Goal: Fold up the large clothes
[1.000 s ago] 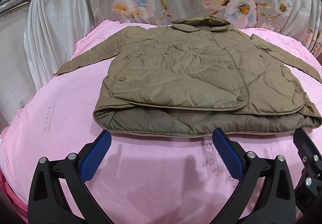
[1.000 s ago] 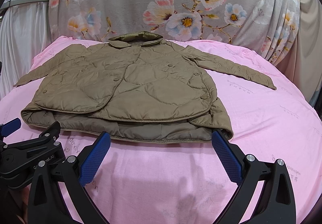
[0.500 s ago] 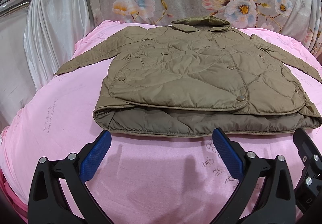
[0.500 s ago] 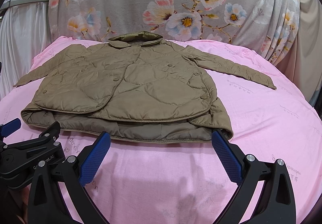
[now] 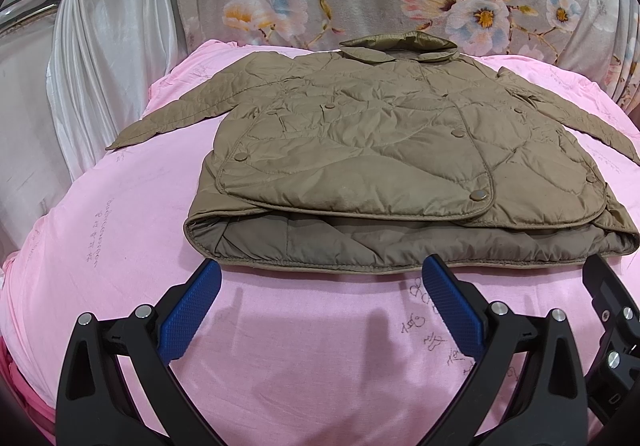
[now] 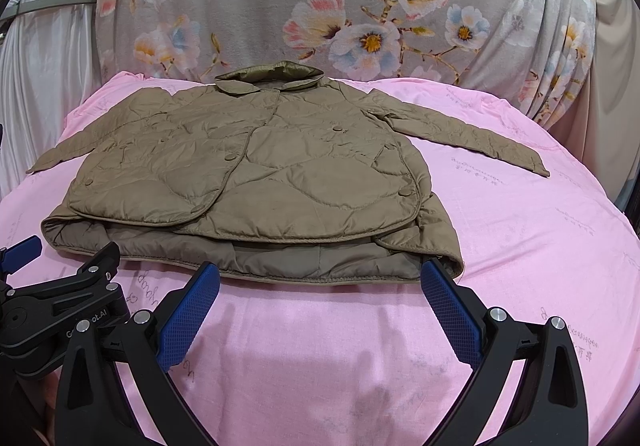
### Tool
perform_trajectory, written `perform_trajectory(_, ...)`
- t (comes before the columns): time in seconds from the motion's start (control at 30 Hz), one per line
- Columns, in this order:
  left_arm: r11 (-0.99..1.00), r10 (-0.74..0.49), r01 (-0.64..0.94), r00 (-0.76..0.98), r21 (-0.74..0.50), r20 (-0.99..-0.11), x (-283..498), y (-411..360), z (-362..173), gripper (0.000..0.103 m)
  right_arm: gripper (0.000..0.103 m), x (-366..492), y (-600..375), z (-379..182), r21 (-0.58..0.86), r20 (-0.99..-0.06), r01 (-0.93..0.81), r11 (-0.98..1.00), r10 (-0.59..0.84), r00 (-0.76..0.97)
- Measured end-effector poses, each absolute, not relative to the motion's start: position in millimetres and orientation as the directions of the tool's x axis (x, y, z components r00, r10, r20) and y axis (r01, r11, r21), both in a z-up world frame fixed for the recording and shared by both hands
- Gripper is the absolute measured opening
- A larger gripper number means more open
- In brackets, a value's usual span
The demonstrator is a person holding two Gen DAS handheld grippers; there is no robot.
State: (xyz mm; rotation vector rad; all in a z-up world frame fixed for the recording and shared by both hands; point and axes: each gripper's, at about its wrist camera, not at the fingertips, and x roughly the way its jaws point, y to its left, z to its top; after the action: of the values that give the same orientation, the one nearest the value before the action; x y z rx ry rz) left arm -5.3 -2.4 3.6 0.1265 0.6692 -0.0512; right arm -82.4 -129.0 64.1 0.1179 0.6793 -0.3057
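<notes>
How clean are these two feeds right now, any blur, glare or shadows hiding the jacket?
Left wrist: sharp, evenly lit, jacket clear; fisheye bows the edges, corners vignetted; soft finger shadows fall on the pink sheet. Right wrist: equally crisp, no glare, same bowing; faint shadows below the hem only.

I seem to be in a bedroom: a pink sheet (image 5: pixel 120 266) fills the lower frame, floral fabric (image 6: pixel 360 5) hangs behind, white curtains (image 5: pixel 100 65) at left.

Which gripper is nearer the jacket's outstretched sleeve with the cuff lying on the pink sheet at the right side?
Right. The right gripper sits at the hem's right end, on the side of that sleeve. The left gripper sits further left along the jacket hem.
</notes>
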Motion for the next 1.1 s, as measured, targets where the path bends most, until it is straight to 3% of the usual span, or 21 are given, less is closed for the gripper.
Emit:
perform_trajectory(0.2, 0.994, -0.042, 0.099, 0.773, 0.055, -0.633, -4, 6, 12, 0.098, 0.098, -83, -144, 71, 0.077, -0.644, 0.316, 0.946, -0.195, 0.739)
perform_trajectory(0.4, 0.995, -0.077, 0.104, 0.768, 0.005, -0.635, 17, 33, 42, 0.098, 0.098, -76, -225, 101, 0.111, -0.564, 0.388, 0.915, -0.264, 0.782)
perform_trajectory(0.57, 0.996, -0.076, 0.086, 0.8, -0.012, -0.596, 43, 51, 69, 0.098, 0.098, -42, -343, 89, 0.163, -0.642, 0.559, 0.813, -0.343, 0.685)
perform_trajectory(0.8, 0.999, -0.018, 0.031, 0.798, 0.011, -0.602, 86, 59, 79, 0.098, 0.097, -13, -497, 28, 0.385, -0.752, 0.737, 0.556, -0.275, 0.6)
perform_trajectory(0.97, 1.0, 0.017, -0.006, 0.801, 0.02, -0.598, 109, 60, 76, 0.098, 0.091, -8, -564, -2, 0.485, -0.759, 0.774, 0.408, -0.244, 0.604)
perform_trajectory(1.07, 1.0, 0.019, -0.018, 0.8, 0.008, -0.599, 120, 61, 73, 0.098, 0.081, 4, -586, -13, 0.509, -0.758, 0.773, 0.379, -0.229, 0.611)
perform_trajectory(1.1, 1.0, 0.019, -0.023, 0.801, 0.0, -0.598, 124, 62, 72, 0.098, 0.071, 10, -593, -19, 0.52, -0.759, 0.77, 0.37, -0.215, 0.615)
